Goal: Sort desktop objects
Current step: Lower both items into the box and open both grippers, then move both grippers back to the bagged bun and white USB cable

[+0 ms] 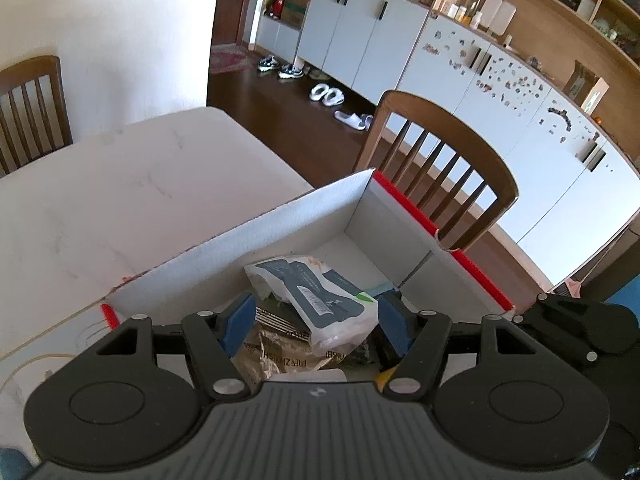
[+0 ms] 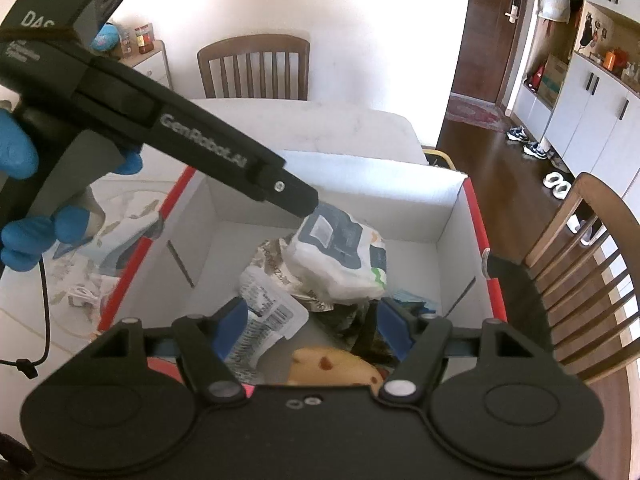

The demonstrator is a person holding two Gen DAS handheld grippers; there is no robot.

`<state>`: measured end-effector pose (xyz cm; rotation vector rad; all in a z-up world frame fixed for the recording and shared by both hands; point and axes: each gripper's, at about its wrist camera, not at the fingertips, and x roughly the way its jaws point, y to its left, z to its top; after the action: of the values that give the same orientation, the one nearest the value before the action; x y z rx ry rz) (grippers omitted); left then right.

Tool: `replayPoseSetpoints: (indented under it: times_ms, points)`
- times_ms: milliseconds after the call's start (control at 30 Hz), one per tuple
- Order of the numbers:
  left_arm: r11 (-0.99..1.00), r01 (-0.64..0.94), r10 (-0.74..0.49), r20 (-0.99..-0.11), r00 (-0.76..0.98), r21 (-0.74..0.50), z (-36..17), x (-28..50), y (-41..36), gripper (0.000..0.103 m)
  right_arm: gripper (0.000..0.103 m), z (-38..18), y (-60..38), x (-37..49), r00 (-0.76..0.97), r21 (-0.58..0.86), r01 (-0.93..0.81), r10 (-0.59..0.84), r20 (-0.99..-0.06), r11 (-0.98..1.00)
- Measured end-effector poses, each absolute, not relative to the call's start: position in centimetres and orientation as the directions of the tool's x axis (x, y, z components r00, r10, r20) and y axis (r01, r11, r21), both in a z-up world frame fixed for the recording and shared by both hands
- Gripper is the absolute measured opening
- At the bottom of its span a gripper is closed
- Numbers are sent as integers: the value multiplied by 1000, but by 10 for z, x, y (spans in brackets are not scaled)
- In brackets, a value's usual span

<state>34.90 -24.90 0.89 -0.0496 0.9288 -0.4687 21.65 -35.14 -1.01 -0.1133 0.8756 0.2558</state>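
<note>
A white cardboard box with red edges (image 1: 400, 216) (image 2: 444, 216) stands on the white table. Inside lie a white and grey-blue wipes pack (image 1: 320, 296) (image 2: 340, 252), a crinkled gold wrapper (image 1: 276, 354) (image 2: 272, 256), a clear barcode packet (image 2: 266, 316), a tan plush item (image 2: 336, 366) and dark wrappers. My left gripper (image 1: 314, 322) is open above the box, jaws either side of the wipes pack. In the right wrist view its black body (image 2: 224, 156) reaches down to the pack. My right gripper (image 2: 308, 330) is open and empty over the box's near end.
Wooden chairs stand at the table's far end (image 2: 254, 66) and right side (image 1: 436, 160) (image 2: 576, 268). A patterned cloth and white cable (image 2: 80, 292) lie left of the box. White cabinets (image 1: 500, 92) line the wall; shoes (image 1: 326, 94) lie on the floor.
</note>
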Motion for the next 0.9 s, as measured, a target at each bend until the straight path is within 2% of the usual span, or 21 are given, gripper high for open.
replayPoseSetpoints:
  times_ms: [433,900]
  points:
    - [898,374,-416,-722,553,-231,33,319,-196,67,71,14,-317,185,650,18,-267,194,-734,964]
    - [897,370,-424,-704,570,-240,39,290,-132,67,71,34,-233,156,662,27,-320,244,-709,947]
